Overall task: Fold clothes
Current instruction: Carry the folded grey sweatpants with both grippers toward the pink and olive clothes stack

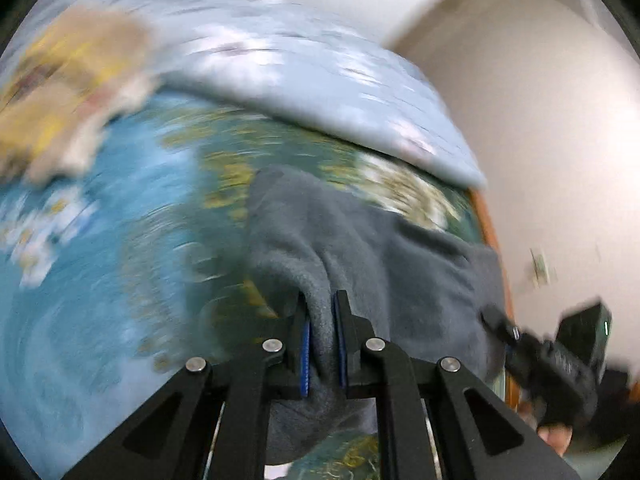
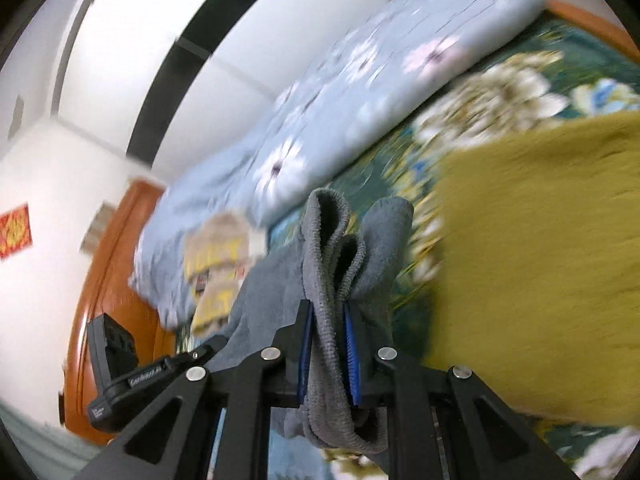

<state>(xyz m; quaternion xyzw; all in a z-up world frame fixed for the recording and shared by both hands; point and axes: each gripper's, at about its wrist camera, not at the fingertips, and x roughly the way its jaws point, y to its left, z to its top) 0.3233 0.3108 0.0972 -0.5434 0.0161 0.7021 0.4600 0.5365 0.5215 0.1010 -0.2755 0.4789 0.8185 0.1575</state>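
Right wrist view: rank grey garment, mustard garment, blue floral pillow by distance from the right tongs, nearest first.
1. grey garment, pinched in the right tongs.
2. mustard garment, just right on the bedspread.
3. blue floral pillow, farthest, beyond and above.

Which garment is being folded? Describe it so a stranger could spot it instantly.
Start at the bed with the floral bedspread and the pale blue pillow. Above the bedspread, the grey garment hangs pinched between both grippers' fingers. Its plain grey fleece and ribbed hem distinguish it from the mustard-yellow garment lying beside it.
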